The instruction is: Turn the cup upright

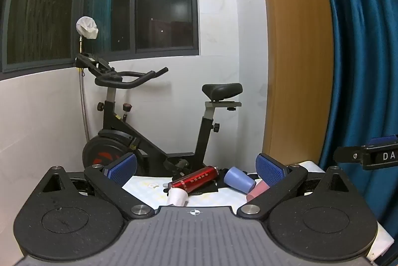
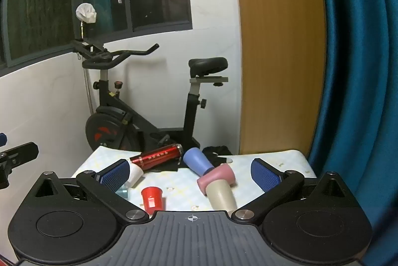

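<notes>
Patterned table [image 2: 273, 161] — toppled, empty cups [image 2: 199, 161]

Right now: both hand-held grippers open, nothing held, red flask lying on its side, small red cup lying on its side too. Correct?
One error: the small red cup is not on its side; the right wrist view shows it standing, wide end up. The rest holds: left hand-held gripper and right hand-held gripper open and empty, red flask lying down.
</notes>
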